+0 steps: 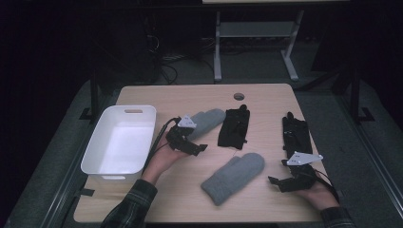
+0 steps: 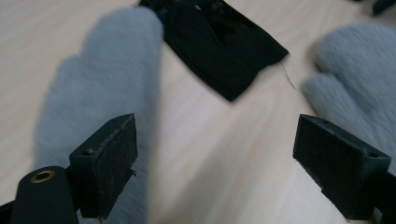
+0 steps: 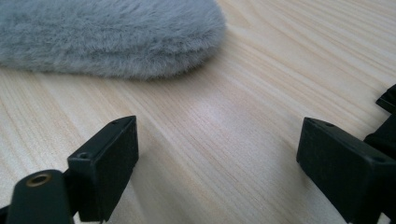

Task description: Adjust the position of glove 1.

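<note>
2 wide-open, empty grippers, left (image 1: 192,142) and right (image 1: 280,183), flank soft, light grey mittens (image 1: 234,177); likely best pinched at the cuff.

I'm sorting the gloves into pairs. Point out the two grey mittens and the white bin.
Far grey mitten (image 1: 209,119), high view, fingertip end.
Near grey mitten (image 1: 233,178), high view, palm.
White bin (image 1: 138,137), high view, right wall.

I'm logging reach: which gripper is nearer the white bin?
Left. The left gripper hovers just beside the white bin, near its right wall; the right gripper sits across the table, past the grey mitten.
</note>
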`<state>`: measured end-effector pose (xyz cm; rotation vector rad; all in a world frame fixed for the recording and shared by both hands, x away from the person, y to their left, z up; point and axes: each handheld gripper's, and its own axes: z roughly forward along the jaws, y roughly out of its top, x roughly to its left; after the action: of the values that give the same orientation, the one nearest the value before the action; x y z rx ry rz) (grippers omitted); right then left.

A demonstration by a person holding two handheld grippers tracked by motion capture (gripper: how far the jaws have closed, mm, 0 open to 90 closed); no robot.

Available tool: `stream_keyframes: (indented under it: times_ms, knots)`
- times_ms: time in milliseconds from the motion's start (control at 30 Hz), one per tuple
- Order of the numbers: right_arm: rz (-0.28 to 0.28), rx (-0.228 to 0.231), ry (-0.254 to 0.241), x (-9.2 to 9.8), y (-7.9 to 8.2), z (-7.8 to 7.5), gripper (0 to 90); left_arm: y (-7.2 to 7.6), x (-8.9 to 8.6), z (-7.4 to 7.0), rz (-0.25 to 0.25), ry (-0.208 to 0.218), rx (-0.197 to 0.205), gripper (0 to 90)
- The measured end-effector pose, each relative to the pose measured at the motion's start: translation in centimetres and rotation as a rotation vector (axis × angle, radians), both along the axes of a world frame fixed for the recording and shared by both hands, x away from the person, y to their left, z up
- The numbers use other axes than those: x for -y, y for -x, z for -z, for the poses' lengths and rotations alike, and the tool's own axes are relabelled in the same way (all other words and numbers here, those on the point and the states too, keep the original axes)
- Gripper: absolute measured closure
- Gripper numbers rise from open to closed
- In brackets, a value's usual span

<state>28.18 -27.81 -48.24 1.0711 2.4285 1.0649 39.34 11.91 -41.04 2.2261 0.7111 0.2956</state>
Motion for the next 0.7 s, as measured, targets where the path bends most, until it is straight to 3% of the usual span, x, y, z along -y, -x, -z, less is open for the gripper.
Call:
stream_keyframes:
  times_ms: [267, 300, 500, 633, 700]
  knots:
    - [0.004, 0.001, 0.0, 0.0, 0.0, 0.0, 13.4, -4.2, 0.7, -1.0, -0.074, 0.004, 0.018, 15.0]
    - [0.006, -0.004, -0.001, 0.0, 0.0, 0.0, 13.4, -4.8, 0.6, -1.0, -0.078, -0.011, 0.02, 17.5]
    - [0.006, -0.004, -0.001, 0.0, 0.0, 0.0, 13.4, -7.9, 0.5, 0.3, -0.123, -0.005, -0.008, 22.6]
    - [0.003, -0.003, -0.001, 0.1, 0.0, 0.0, 13.4, -8.9, 0.4, 1.3, -0.139, -0.005, -0.012, 28.6]
    - [0.003, -0.003, -0.001, 0.1, 0.0, 0.0, 13.4, -9.3, 0.4, 2.1, -0.142, -0.01, -0.043, 30.5]
